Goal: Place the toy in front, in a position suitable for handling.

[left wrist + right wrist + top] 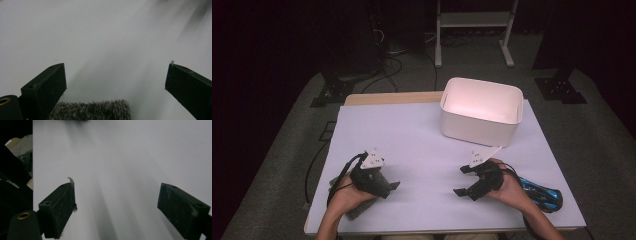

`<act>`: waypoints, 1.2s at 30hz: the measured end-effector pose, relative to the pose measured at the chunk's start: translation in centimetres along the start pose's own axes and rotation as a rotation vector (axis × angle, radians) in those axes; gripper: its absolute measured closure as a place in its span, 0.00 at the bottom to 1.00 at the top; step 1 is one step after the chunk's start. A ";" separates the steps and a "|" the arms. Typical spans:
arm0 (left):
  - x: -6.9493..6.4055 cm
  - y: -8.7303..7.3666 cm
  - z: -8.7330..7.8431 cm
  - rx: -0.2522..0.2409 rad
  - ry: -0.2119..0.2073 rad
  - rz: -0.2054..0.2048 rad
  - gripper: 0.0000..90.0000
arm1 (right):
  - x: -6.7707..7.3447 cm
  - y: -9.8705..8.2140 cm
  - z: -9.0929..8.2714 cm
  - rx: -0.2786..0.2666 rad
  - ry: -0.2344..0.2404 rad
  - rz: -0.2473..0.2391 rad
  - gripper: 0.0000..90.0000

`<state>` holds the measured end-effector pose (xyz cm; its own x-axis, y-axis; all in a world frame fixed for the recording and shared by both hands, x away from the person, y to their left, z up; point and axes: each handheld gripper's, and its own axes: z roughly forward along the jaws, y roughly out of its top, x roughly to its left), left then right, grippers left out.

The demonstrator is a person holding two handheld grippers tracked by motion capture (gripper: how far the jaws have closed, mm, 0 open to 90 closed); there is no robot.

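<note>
The left gripper [393,186] is a chunky black tool topped by a grey three-cornered plate with small dark dots at its corners, and a thin black cable loops out from its side. The right gripper [462,180] is built alike, black with angular, blocky jaws, and its own grey plate is tilted so it catches the light. Up close, the jaws are matte black rectangular blocks with small screw holes near their tips; wisps of pale fluff cling to their edges. A brass-ringed black cylinder sits beside the base of one jaw on each gripper. The person's forearms are bare, without sleeves.
</note>
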<state>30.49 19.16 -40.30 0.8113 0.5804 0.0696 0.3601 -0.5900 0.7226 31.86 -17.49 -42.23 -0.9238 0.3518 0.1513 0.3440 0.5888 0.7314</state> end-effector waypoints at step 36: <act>0.1 -0.4 -0.8 -0.047 -0.047 -0.028 0.03 | -2.5 -9.7 -13.1 0.216 -0.256 0.090 0.15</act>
<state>30.05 19.93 -40.03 0.8223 0.5688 0.0170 0.3622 -0.5460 0.7554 28.68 -33.57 -41.00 -0.8254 0.5644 0.0165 0.4750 0.6783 0.5607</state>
